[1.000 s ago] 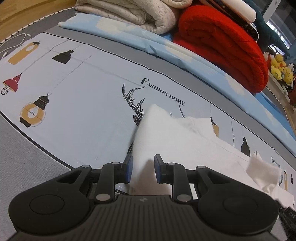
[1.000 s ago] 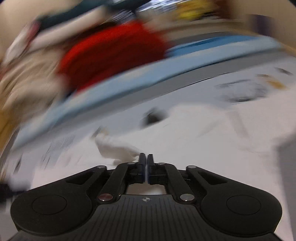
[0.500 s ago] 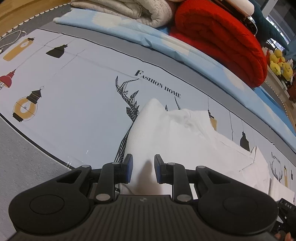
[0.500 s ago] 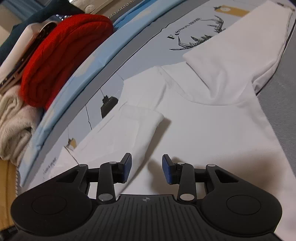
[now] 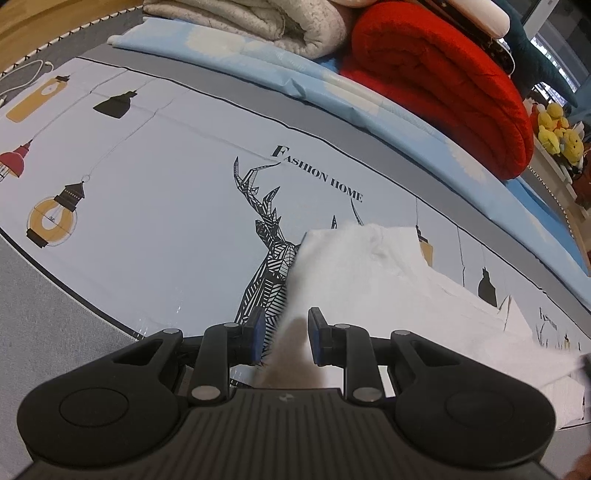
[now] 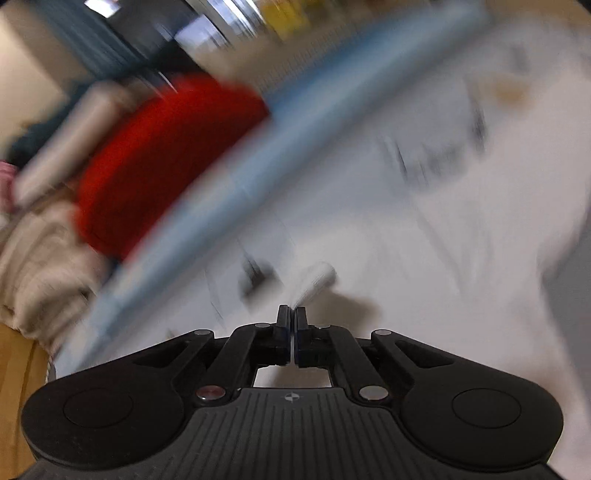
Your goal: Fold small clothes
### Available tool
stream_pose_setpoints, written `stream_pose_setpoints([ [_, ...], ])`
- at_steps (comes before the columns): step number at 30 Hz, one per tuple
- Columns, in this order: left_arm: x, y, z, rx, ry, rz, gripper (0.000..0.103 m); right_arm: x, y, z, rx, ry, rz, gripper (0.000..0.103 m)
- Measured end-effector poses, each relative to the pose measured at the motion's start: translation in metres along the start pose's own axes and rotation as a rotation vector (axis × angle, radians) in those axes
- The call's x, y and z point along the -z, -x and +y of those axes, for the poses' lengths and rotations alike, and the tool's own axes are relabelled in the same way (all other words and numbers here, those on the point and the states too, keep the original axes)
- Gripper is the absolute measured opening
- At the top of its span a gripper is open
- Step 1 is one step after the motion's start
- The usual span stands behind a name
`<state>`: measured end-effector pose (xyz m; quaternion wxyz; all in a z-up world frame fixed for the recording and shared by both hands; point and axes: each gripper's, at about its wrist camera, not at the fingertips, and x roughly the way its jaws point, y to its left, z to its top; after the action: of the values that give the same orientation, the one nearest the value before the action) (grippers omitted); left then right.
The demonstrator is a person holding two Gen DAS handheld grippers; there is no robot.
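I am partway through a fold on the white garment (image 5: 373,280), which lies on the printed sheet (image 5: 155,206) with its deer and lantern pattern. My left hand-held gripper (image 5: 283,334) has its jaws a little apart with a raised ridge of the white cloth running up between them; the blue pads do not seem to press on it, so I judge it steadying, not pinching. My right hand-held gripper (image 6: 292,317) is clamped tight, and a small tuft of white cloth (image 6: 314,282) sticks out from its tips, most likely a sleeve or corner, though the blur keeps me from being sure. The next move, as I see it, is to carry that pinched piece across the body of the garment and lay it flat, keeping the ridge on the left side from sliding. Behind the sheet sit a rolled red blanket (image 5: 443,85), a beige quilt (image 5: 266,18) and yellow plush toys (image 5: 557,125).
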<state>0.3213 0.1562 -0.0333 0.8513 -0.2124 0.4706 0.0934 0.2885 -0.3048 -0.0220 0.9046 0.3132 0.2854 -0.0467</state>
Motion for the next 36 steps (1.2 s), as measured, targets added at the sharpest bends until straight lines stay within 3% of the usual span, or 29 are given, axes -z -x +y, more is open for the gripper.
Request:
stream_pose_setpoints([
  [2,0.0,0.0,-0.001,-0.004,-0.004,-0.001,0.027,-0.002,0.029,0.016,-0.019,0.056,-0.139,0.0],
  [4,0.002,-0.001,-0.003,-0.006,-0.013,0.002,0.027,0.0,0.037,0.015,0.038,0.066,-0.177,0.0],
  [7,0.005,-0.005,-0.009,-0.001,-0.027,0.013,0.027,0.004,0.003,-0.019,0.27,-0.023,0.021,0.0],
  [9,0.007,-0.007,-0.013,0.011,-0.038,0.022,0.027,0.009,-0.009,-0.051,0.346,-0.157,0.113,0.0],
  [10,0.008,-0.008,-0.014,0.016,-0.042,0.025,0.027,0.009,-0.01,-0.056,0.358,-0.168,0.115,0.0],
  [14,0.013,-0.013,-0.018,0.039,-0.044,0.049,0.027,-0.006,0.015,-0.032,0.212,-0.042,-0.06,0.0],
  [16,0.015,-0.017,-0.017,0.055,-0.034,0.072,0.027,-0.011,0.027,-0.028,0.201,-0.017,-0.142,0.0],
  [18,0.018,-0.022,-0.018,0.068,-0.03,0.098,0.027,-0.013,0.019,-0.041,0.29,-0.059,-0.087,0.001],
  [21,0.022,-0.029,-0.02,0.071,-0.037,0.126,0.027,-0.004,-0.009,-0.077,0.46,-0.165,0.132,0.005],
  [22,0.023,-0.03,-0.021,0.072,-0.04,0.132,0.027,-0.003,-0.009,-0.087,0.481,-0.2,0.149,0.009],
  [24,0.026,-0.032,-0.023,0.08,-0.048,0.139,0.027,-0.004,-0.006,-0.088,0.464,-0.203,0.125,0.01],
  [27,0.032,-0.039,-0.023,0.085,-0.056,0.159,0.029,-0.011,-0.005,-0.084,0.367,-0.205,0.091,0.027],
  [32,0.036,-0.046,-0.024,0.049,-0.1,0.176,0.026,-0.011,-0.017,-0.102,0.393,-0.304,0.159,0.027],
  [34,0.036,-0.045,-0.025,0.027,-0.118,0.174,0.022,-0.014,-0.02,-0.108,0.39,-0.325,0.171,0.006],
  [36,0.036,-0.045,-0.026,0.014,-0.139,0.176,0.02,-0.019,-0.015,-0.1,0.353,-0.291,0.135,0.003],
])
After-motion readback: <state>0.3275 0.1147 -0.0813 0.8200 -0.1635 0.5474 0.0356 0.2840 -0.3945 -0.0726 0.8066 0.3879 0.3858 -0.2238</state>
